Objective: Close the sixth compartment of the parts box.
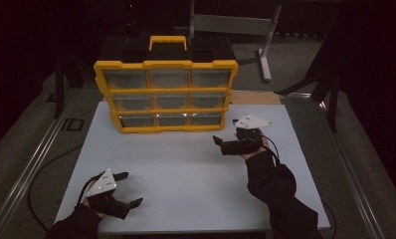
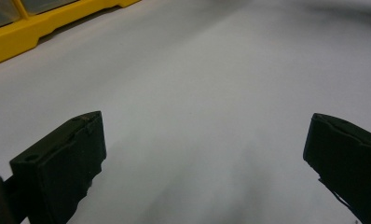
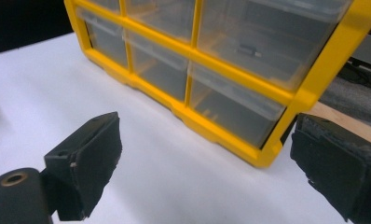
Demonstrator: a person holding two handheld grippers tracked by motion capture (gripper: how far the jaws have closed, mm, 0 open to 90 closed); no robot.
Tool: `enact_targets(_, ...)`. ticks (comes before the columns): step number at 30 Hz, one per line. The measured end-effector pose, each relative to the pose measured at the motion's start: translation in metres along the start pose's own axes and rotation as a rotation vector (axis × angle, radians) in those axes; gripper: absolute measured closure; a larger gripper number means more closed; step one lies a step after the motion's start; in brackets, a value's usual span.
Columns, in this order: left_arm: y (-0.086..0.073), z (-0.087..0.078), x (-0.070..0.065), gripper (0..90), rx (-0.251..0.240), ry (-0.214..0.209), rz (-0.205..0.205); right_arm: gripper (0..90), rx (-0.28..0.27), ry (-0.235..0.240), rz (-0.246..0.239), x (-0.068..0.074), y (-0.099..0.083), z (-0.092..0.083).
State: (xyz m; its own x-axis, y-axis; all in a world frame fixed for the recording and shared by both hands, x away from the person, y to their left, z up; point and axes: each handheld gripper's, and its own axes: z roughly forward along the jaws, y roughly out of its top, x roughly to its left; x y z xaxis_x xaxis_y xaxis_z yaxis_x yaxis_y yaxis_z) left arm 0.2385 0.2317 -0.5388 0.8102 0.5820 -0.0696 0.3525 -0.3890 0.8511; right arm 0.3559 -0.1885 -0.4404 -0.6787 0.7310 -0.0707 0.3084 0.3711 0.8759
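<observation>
A yellow organizer (image 1: 166,94) with three rows of clear drawers and a yellow handle stands upright at the back middle of the white board (image 1: 186,169). My right gripper (image 1: 226,131) hovers just off its lower right corner, jaws wide apart and empty. In the right gripper view the organizer's bottom rail (image 3: 211,132) and lower right drawers lie just ahead of the open right gripper (image 3: 207,149). My left gripper (image 1: 131,188) is open and empty near the board's front left corner. Bare board shows between the open left gripper (image 2: 207,144), with the organizer's base (image 2: 16,35) far off.
Dark floor and metal rails (image 1: 32,159) flank the board on both sides. A grey metal stand (image 1: 264,55) sits behind the organizer at the right. A wooden strip (image 1: 258,97) borders the board's back right edge. A cable (image 1: 42,174) loops off the front left.
</observation>
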Motion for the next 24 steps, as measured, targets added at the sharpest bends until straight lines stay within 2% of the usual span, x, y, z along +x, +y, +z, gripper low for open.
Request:
enact_targets(8,0.000,0.000,0.000,0.0,0.001,-0.001,0.000,8.8,0.013,0.023,0.017,-0.001,-0.022,-0.007)
enact_targets(9,0.000,0.000,0.000,0.0,0.001,0.000,0.001,8.8,0.009,0.026,0.030,-0.001,-0.024,-0.008)
enact_targets(12,0.000,0.000,0.000,0.0,0.000,0.000,0.000,8.8,0.013,0.031,0.020,0.000,-0.030,-0.011)
enact_targets(24,0.000,0.000,0.000,0.0,0.000,-0.001,0.000,8.8,0.015,0.052,0.034,0.003,-0.058,-0.020)
